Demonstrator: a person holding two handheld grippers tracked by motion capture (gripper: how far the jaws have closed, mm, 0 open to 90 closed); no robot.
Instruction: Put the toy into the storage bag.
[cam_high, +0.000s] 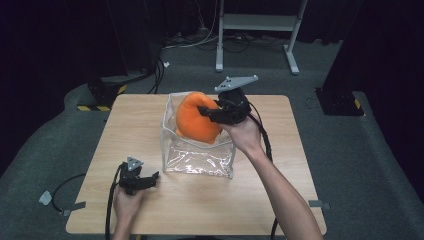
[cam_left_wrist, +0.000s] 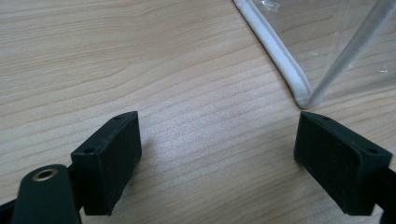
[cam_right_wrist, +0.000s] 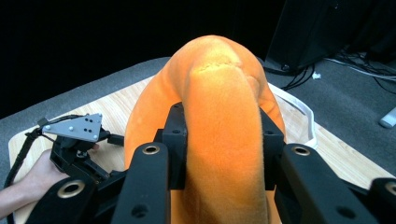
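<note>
Clearly upright orange plush toy (cam_high: 196, 120)

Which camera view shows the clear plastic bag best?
The high view: the whole clear bag stands open on the table, with the orange plush toy at its mouth. The left gripper view shows one bottom corner with white trim. The right gripper view shows a piece of white rim behind the toy.
</note>
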